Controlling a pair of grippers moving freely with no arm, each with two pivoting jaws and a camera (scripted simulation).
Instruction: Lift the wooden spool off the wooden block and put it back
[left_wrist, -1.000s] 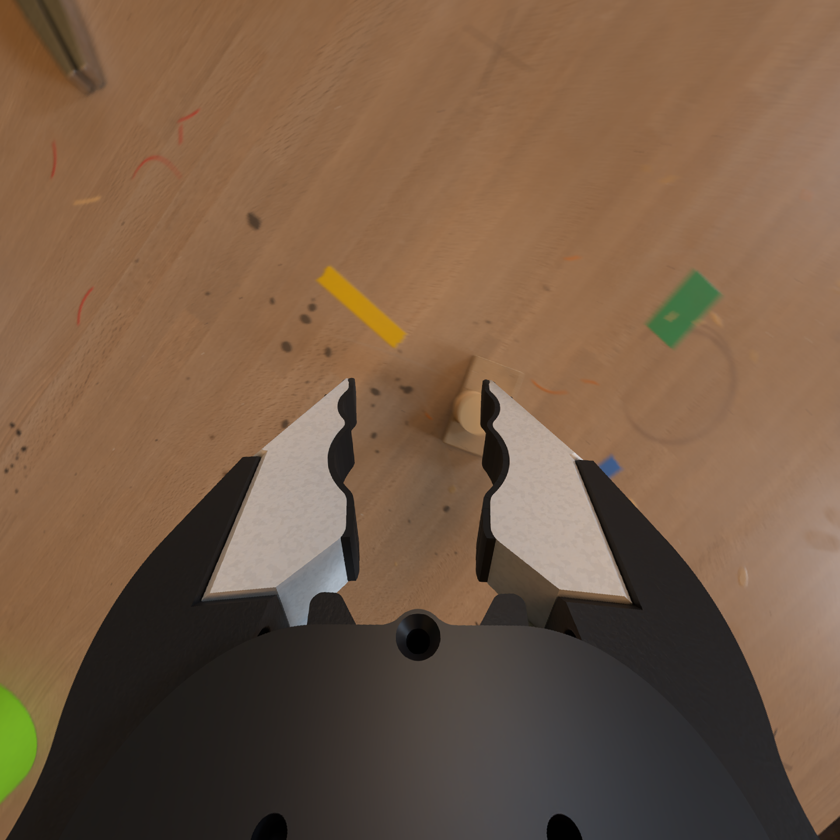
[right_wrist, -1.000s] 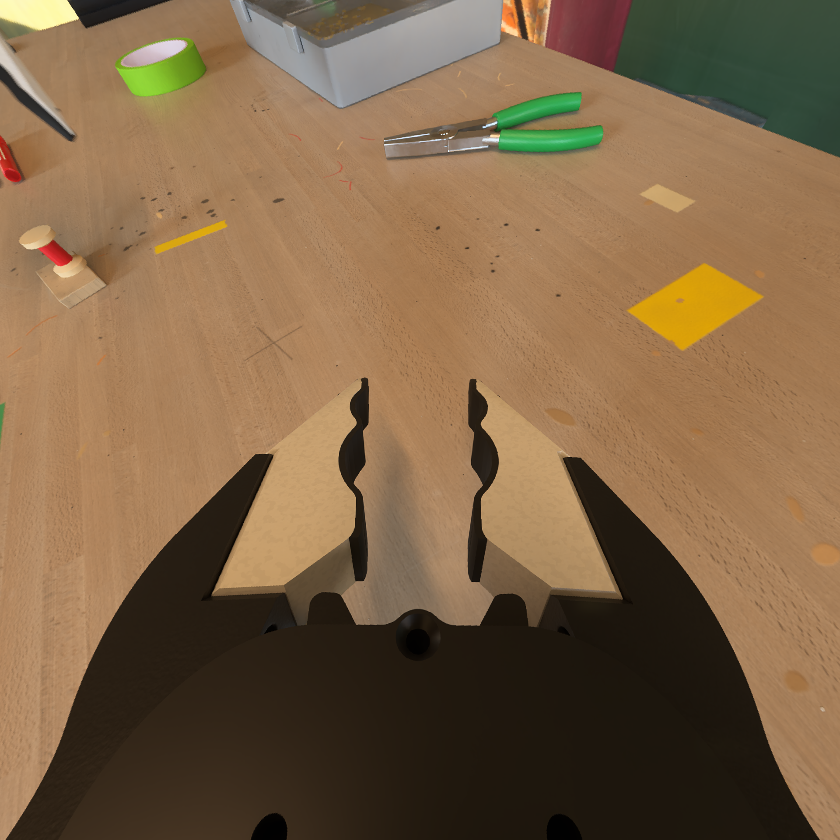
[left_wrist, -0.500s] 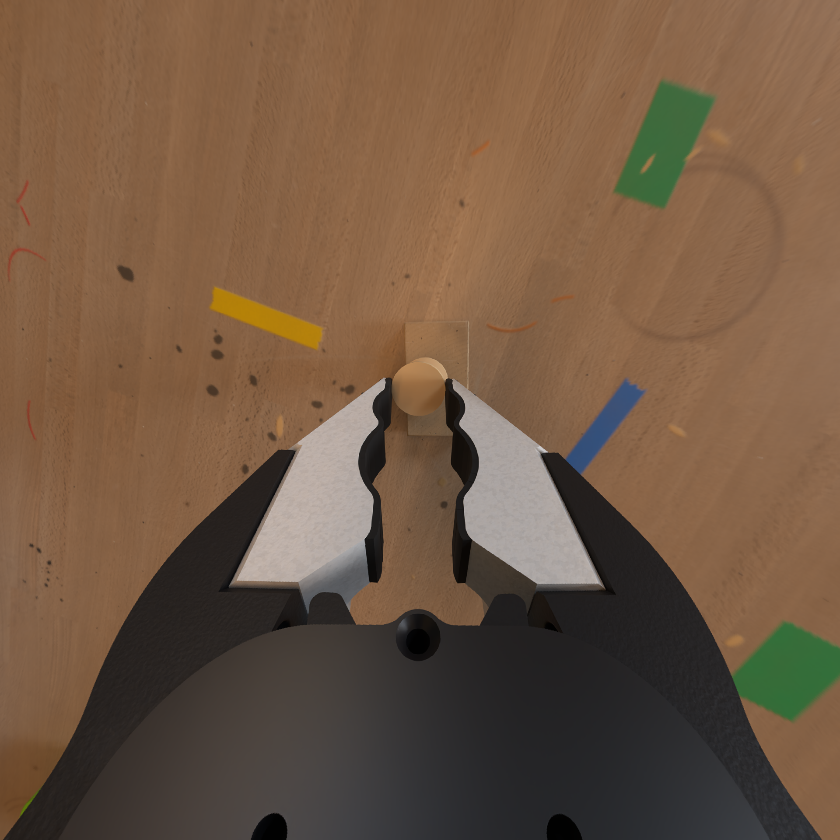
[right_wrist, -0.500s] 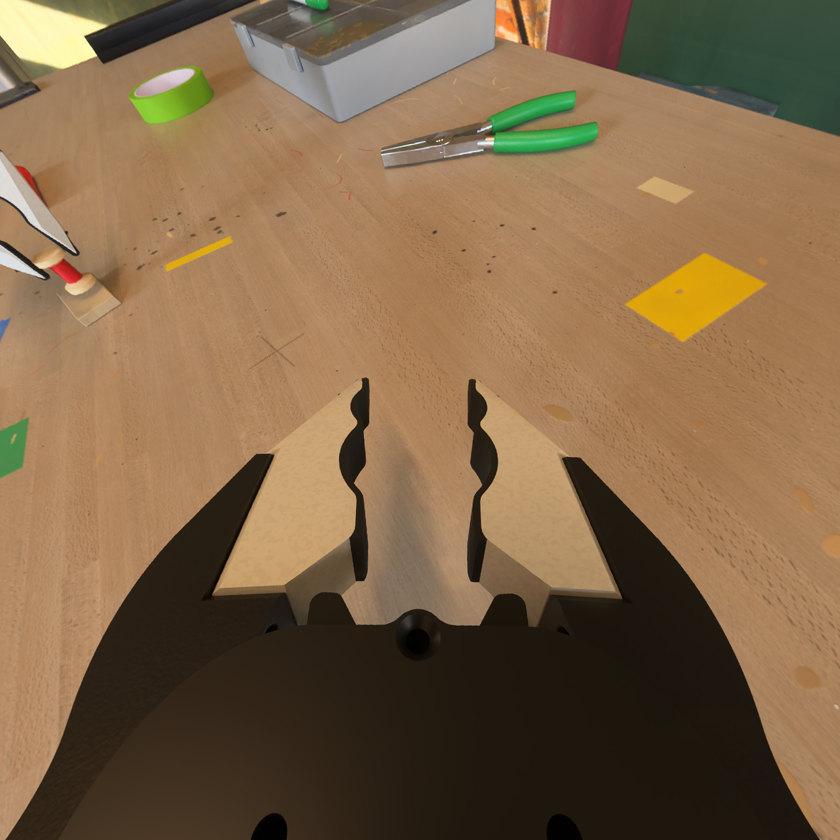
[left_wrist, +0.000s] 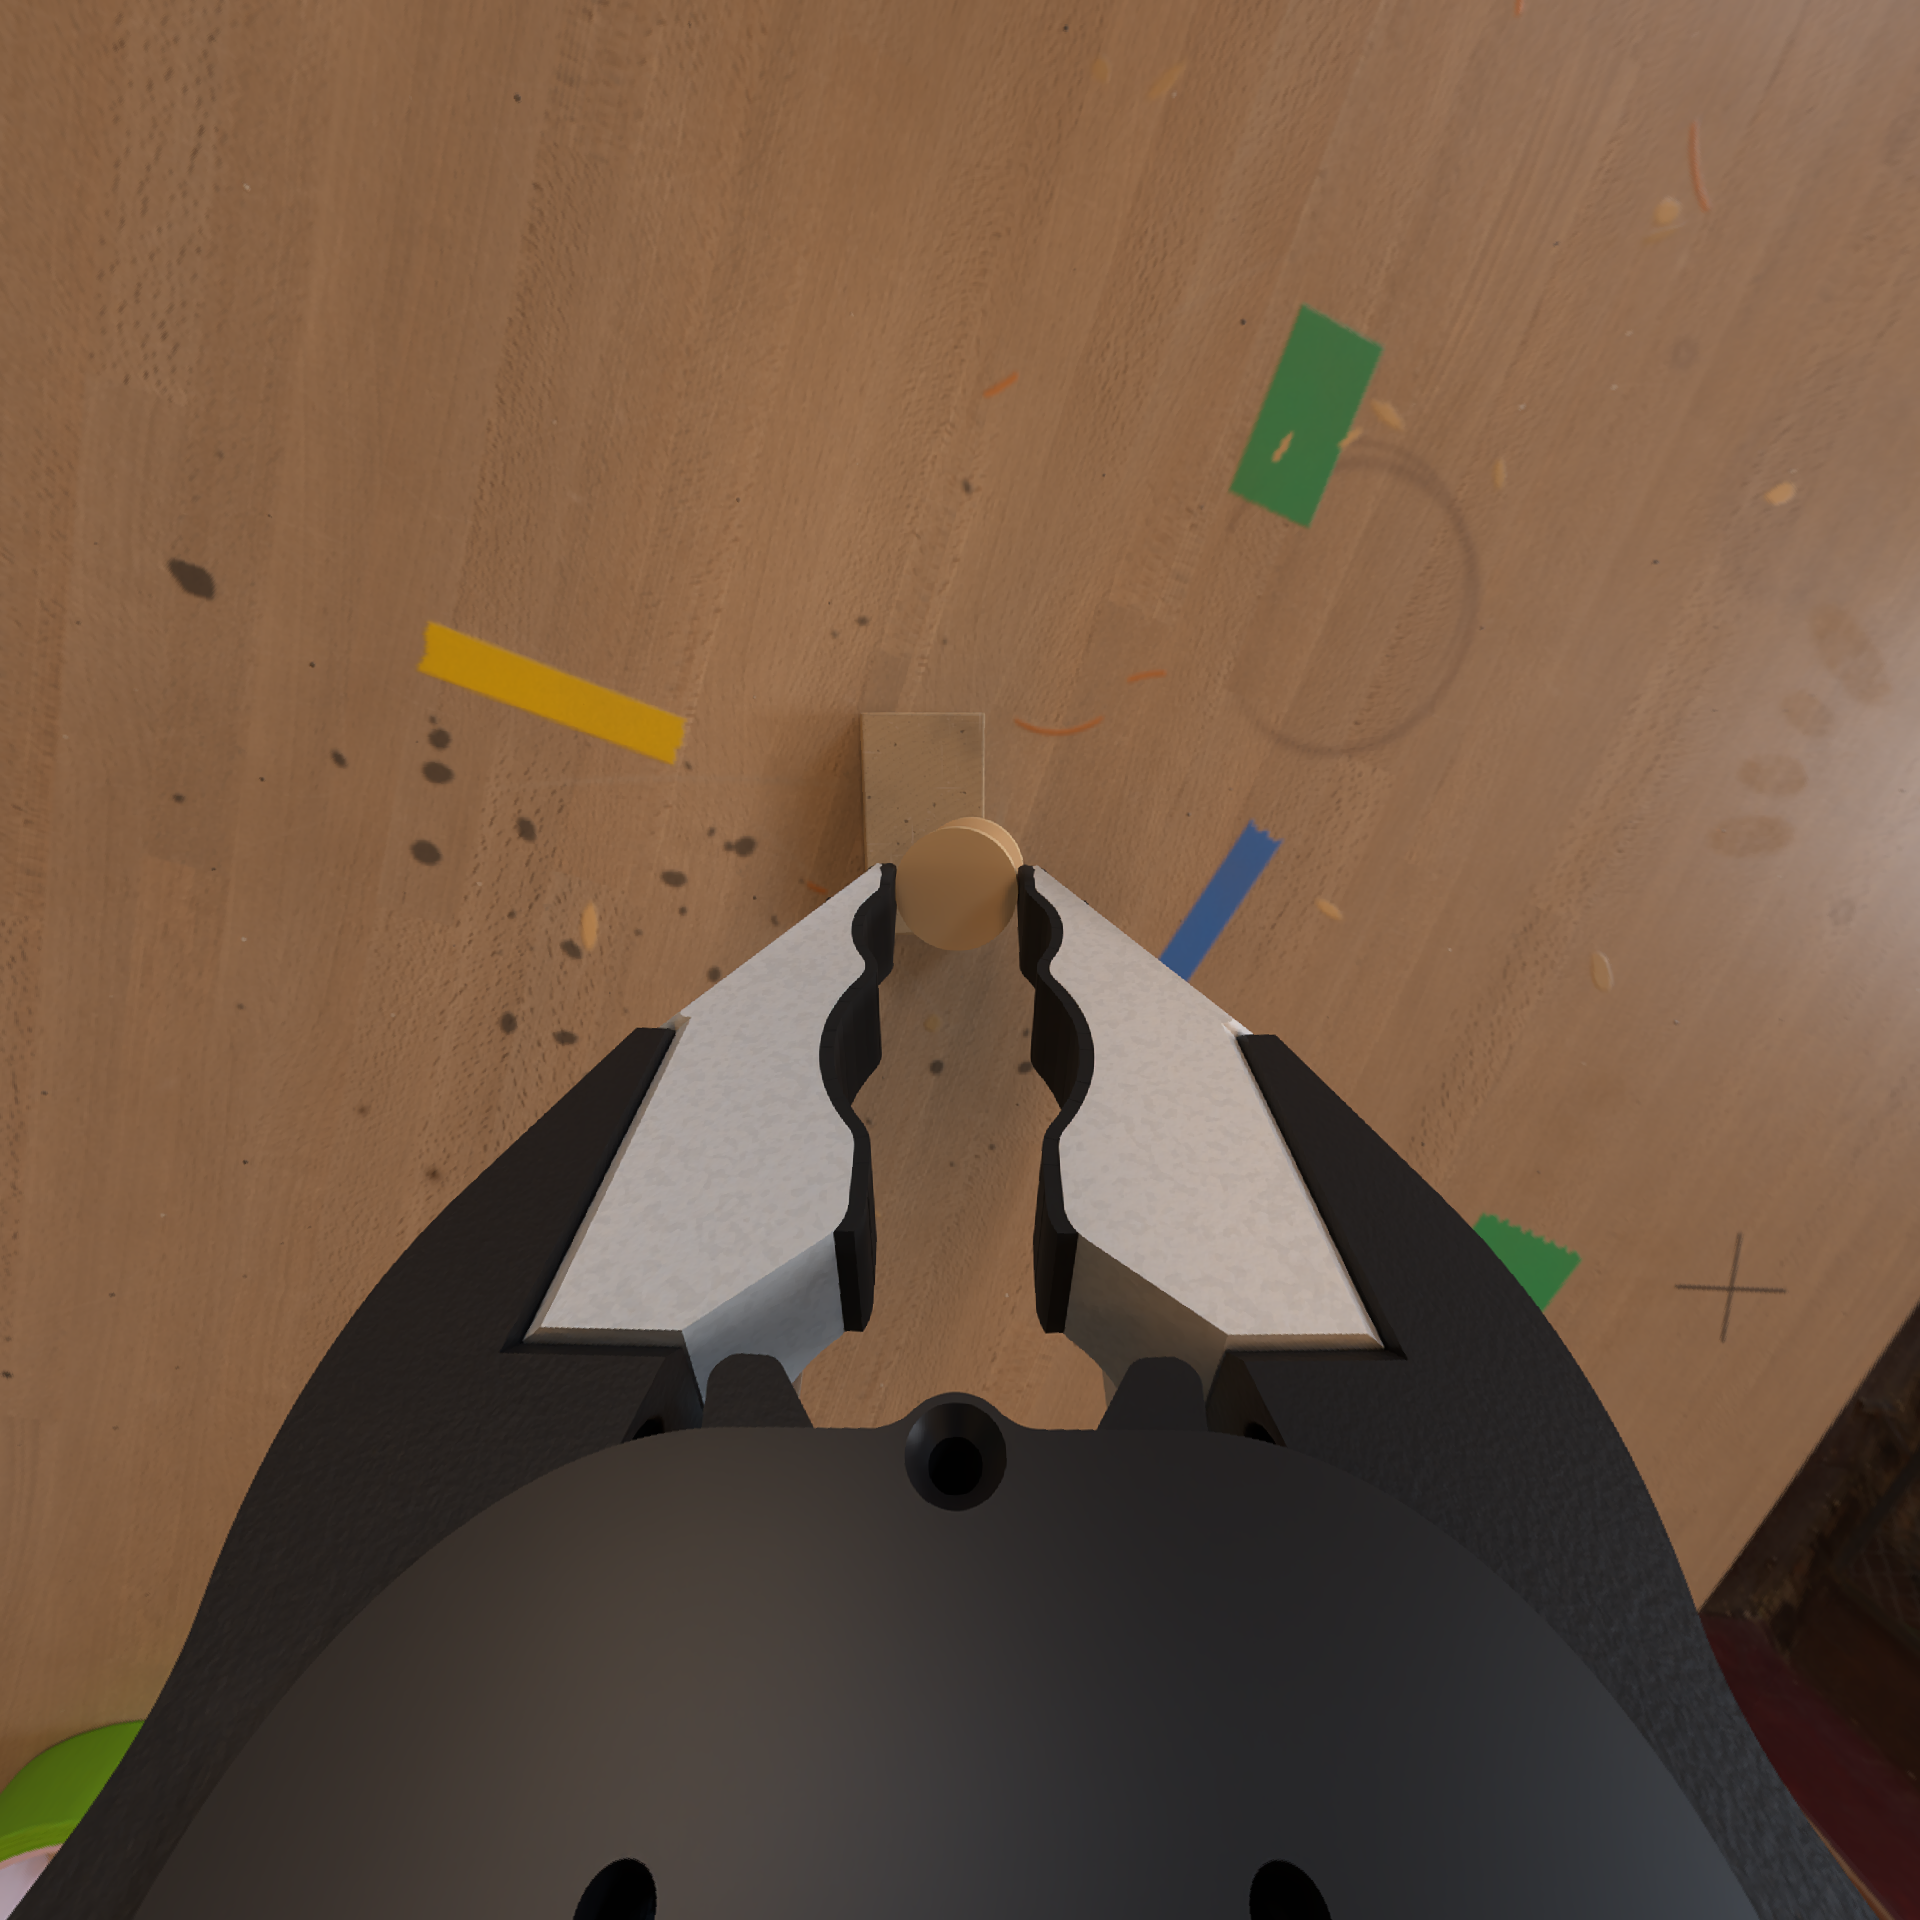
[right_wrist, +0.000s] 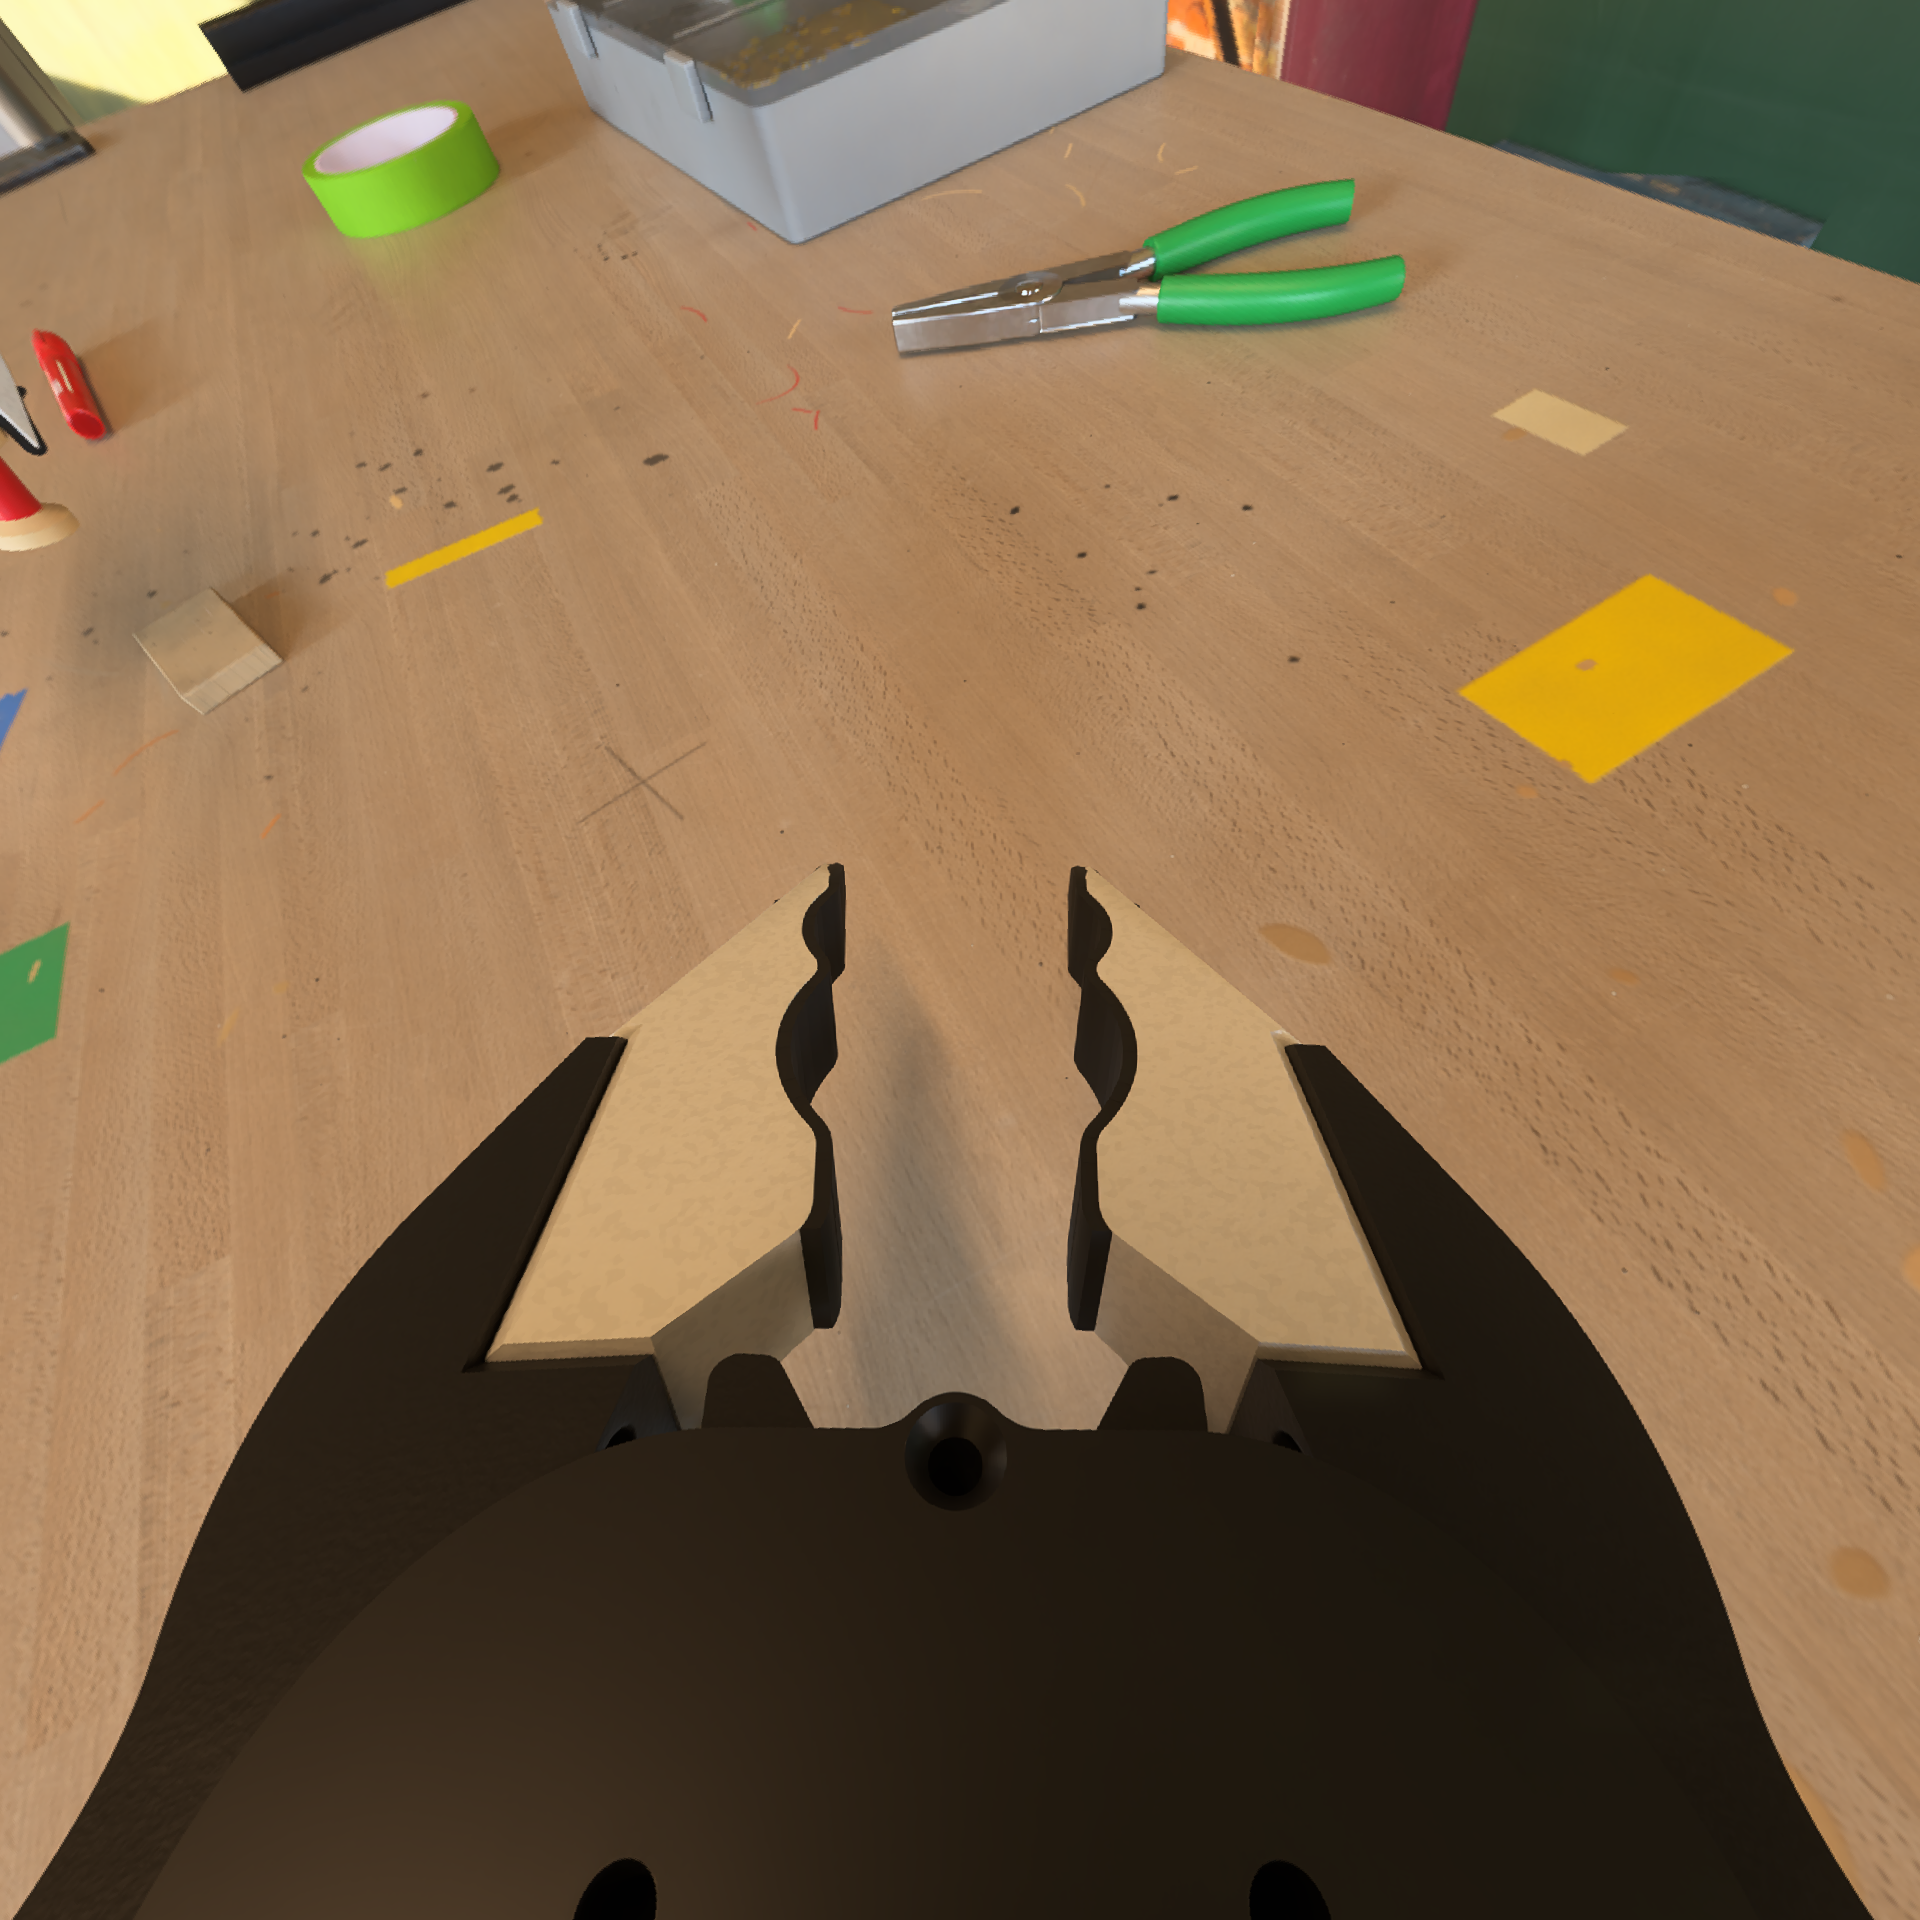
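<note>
My left gripper (left_wrist: 954, 883) points down at the table and is shut on the wooden spool (left_wrist: 958, 883), whose round tan top shows between the fingertips. The spool hangs above the near end of the small wooden block (left_wrist: 923, 779). In the right wrist view the block (right_wrist: 208, 649) stands bare on the table, and the spool's red core and tan lower flange (right_wrist: 23, 514) hang in the air up and to the left of it, at the frame's edge. My right gripper (right_wrist: 956, 878) is open and empty, low over the table, far to the right of the block.
A green tape roll (right_wrist: 400, 166), a grey parts box (right_wrist: 862, 94) and green-handled pliers (right_wrist: 1143, 286) lie at the far side. A red marker (right_wrist: 68, 384) lies beyond the block. Flat coloured tape patches mark the table. The table's edge (left_wrist: 1818, 1455) shows at the lower right.
My left gripper came over the spool, shut on it and lifted it off the block, which now stands bare. My right gripper stayed open and barely moved.
</note>
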